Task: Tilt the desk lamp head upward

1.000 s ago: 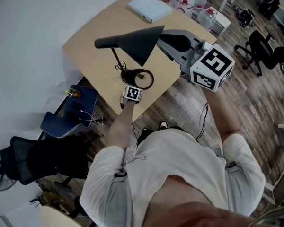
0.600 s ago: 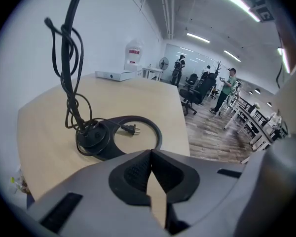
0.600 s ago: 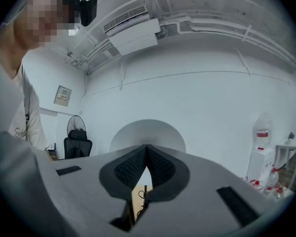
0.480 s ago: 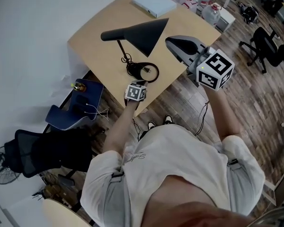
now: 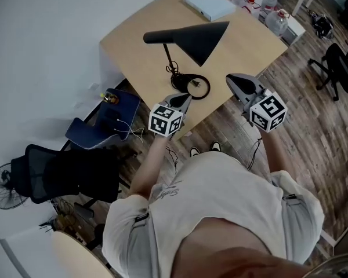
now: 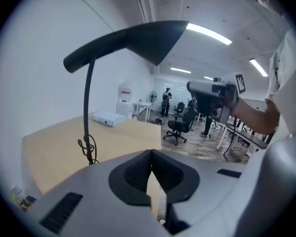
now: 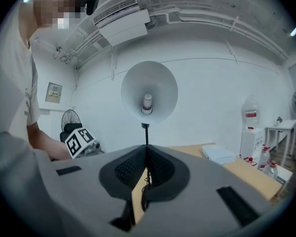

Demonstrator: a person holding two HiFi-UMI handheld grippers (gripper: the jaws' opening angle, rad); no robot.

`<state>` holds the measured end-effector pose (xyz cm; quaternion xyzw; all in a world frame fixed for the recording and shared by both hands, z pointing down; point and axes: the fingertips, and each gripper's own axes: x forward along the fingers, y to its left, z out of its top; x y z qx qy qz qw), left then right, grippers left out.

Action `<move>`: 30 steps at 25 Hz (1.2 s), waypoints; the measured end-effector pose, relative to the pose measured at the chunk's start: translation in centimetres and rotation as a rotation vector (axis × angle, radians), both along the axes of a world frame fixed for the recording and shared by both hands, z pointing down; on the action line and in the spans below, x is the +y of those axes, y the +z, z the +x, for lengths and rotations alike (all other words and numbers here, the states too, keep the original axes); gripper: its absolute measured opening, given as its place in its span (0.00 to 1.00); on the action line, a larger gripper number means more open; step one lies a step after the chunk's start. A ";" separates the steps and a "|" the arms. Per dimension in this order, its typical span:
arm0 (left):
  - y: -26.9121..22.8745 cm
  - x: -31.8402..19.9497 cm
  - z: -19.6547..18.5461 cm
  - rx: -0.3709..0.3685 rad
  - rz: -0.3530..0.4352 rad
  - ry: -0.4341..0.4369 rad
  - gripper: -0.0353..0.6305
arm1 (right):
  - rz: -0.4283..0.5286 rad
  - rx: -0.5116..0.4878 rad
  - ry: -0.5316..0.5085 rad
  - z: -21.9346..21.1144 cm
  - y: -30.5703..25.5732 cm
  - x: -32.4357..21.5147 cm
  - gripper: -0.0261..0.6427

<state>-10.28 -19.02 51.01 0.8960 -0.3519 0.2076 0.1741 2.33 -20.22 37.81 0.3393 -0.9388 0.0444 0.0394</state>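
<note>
Black metal makes up the desk lamp, which stands near the front edge of the pale wooden table [image 5: 139, 57]. Its ring-shaped base [image 5: 192, 86] lies flat on the wood with a cord [image 5: 175, 69] coiled about the foot of the thin stem [image 5: 168, 55]. The cone-shaped lamp head [image 5: 200, 38] sits atop that stem, narrow end toward 9 o'clock and wide mouth toward 3 o'clock in the head view. The left gripper [image 5: 184, 99] hangs at about 7 o'clock from the base, just off the table's edge, its marker cube nearest the person. In the left gripper view its jaws are pressed together at the tips with nothing between them, and the lamp head looms above at 12 o'clock, clear of them. The right gripper [image 5: 231, 78] is at about 3 o'clock from the base, beyond the table's edge and over the wood-plank floor [image 5: 313, 132]; it touches nothing. The right gripper view shows its jaws likewise closed on nothing, pointing straight into the pale inside of the lamp's mouth, where the bulb [image 7: 147, 104] shows at the centre. Both grippers are well apart from the lamp head. A flat white box [image 5: 209, 4] rests at the table's far corner, at about 1 o'clock from the lamp. Large water bottles [image 5: 276, 21] stand on the floor past that corner. Office chairs [image 5: 339, 68] stand at 3 o'clock across the room. A blue seat [image 5: 104, 126] with cables on it sits at 8 o'clock beside the table.
</note>
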 end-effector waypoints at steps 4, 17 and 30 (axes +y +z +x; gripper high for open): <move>-3.8 0.6 -0.4 0.058 0.079 -0.039 0.07 | 0.034 0.030 0.022 -0.6 2.7 1.8 0.03; -11.9 2.5 -2.7 0.152 0.365 -0.184 0.07 | 0.154 0.051 0.033 -3.2 1.9 4.8 0.03; -13.2 4.1 -3.2 0.180 0.392 -0.245 0.08 | 0.153 0.005 -0.005 -4.8 -0.1 5.2 0.03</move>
